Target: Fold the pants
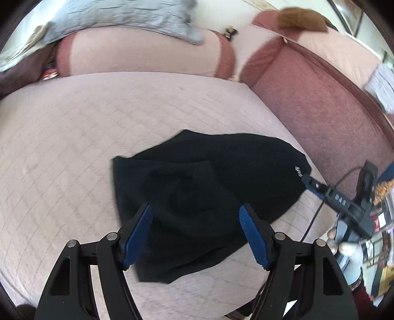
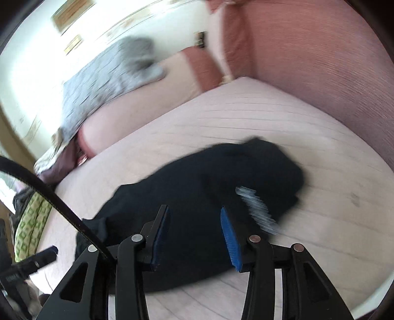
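Black pants [image 1: 197, 187] lie in a folded bundle on the pale pink quilted seat cover [image 1: 73, 137] of a sofa. A small white print [image 1: 298, 171] shows near their right edge. My left gripper [image 1: 194, 216] hovers open over the near part of the pants, its blue pads [image 1: 138, 233] wide apart with nothing pinched. My right gripper [image 1: 307, 182] comes in from the right, its tip at the pants' right edge. In the right wrist view the right gripper [image 2: 195, 216] stands open above the pants [image 2: 197, 187], blurred white print [image 2: 256, 209] just beyond. The left gripper [image 2: 46, 253] shows at lower left.
A maroon sofa back [image 1: 320, 103] rises to the right and behind. A grey cushion [image 1: 123, 17] lies on the far armrest and a brown cloth [image 1: 303, 18] on the back's top. A black cable [image 2: 49, 194] crosses the left, near a green patterned fabric [image 2: 32, 221].
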`<state>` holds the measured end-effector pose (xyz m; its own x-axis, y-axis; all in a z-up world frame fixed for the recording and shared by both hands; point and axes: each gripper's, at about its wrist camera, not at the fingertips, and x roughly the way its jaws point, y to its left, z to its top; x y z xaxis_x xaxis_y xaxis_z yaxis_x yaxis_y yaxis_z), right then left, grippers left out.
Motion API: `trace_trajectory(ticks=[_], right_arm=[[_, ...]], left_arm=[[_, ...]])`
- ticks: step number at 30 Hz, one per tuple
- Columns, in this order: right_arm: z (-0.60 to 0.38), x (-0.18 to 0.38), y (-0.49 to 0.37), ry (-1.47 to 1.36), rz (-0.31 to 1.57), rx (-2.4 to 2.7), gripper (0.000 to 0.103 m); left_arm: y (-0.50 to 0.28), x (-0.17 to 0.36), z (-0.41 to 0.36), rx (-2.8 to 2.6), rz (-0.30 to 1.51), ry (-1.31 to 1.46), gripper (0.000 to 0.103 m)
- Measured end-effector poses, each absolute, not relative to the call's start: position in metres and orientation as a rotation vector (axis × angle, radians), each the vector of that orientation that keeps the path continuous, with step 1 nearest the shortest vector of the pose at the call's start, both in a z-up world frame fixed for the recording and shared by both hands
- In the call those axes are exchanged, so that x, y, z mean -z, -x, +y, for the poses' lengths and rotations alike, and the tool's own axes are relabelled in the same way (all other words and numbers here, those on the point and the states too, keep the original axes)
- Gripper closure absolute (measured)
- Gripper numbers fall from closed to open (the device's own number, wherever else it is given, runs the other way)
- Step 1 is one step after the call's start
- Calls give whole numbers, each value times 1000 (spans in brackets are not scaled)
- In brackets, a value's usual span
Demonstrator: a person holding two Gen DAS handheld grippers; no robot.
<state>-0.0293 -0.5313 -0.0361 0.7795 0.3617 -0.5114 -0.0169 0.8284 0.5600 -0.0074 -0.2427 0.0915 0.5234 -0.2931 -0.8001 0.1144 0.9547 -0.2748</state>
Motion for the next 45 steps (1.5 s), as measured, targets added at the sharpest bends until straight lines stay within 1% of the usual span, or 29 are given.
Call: trace_trajectory(ticks=[5,10,12,14,16,18,19,20,25,26,27,28,30,33,34,35,36,37,38,39,41,42,45], right_arm=[[-574,62,53,-693,674,-155,54],[-594,77,48,-747,720,-118,53],[-593,78,45,-751,710,-127,53],[-589,76,42,-726,706,-137,46],[-584,75,37,-712,700,-154,45],[-576,75,30,-693,713,-170,44],[-574,74,27,-687,714,-172,42],[-571,72,23,-681,713,-178,40],[-557,71,3,-687,713,-206,33],[-555,71,1,-691,707,-211,32],[-553,71,-1,-693,702,-215,31],[-550,72,-5,-697,695,-222,30],[-547,73,-10,-705,685,-226,29],[-549,76,-16,-744,675,-249,29],[-550,77,-17,-757,674,-257,32],[-552,78,-19,-777,676,-271,45],[-554,81,-22,-796,685,-281,54],[-555,82,-24,-814,694,-291,66],[-558,86,-24,-854,699,-309,71],[-560,86,-24,-870,698,-322,72],[-558,84,-23,-866,693,-338,76],[-556,79,-21,-849,683,-338,77],[-550,65,-13,-802,650,-355,77]], left_arm=[[-17,-99,-290,307,1016,142,31],[-61,-107,-348,379,1038,97,31],[-86,-105,-372,408,1065,87,31],[-111,-99,-395,420,1090,77,31],[-130,-91,-411,425,1120,86,31],[-154,-78,-432,435,1189,103,31],[-161,-73,-441,437,1211,99,31],[-169,-67,-450,441,1234,81,31],[-192,-41,-496,453,1299,-83,31],[-195,-37,-504,452,1303,-129,29],[-200,-30,-511,458,1318,-179,25],[-202,-26,-513,460,1327,-203,24],[-210,-17,-520,462,1350,-261,18],[-216,-8,-525,471,1372,-304,16],[-216,-7,-525,472,1372,-307,16],[-214,-7,-526,468,1359,-331,23],[-210,-6,-529,467,1341,-370,32],[-207,-7,-529,470,1329,-392,37],[-204,-10,-526,477,1312,-411,44],[-200,-16,-520,489,1299,-405,55],[-197,-27,-508,502,1289,-364,62],[-194,-38,-498,516,1271,-316,63],[-183,-66,-467,534,1215,-198,64]])
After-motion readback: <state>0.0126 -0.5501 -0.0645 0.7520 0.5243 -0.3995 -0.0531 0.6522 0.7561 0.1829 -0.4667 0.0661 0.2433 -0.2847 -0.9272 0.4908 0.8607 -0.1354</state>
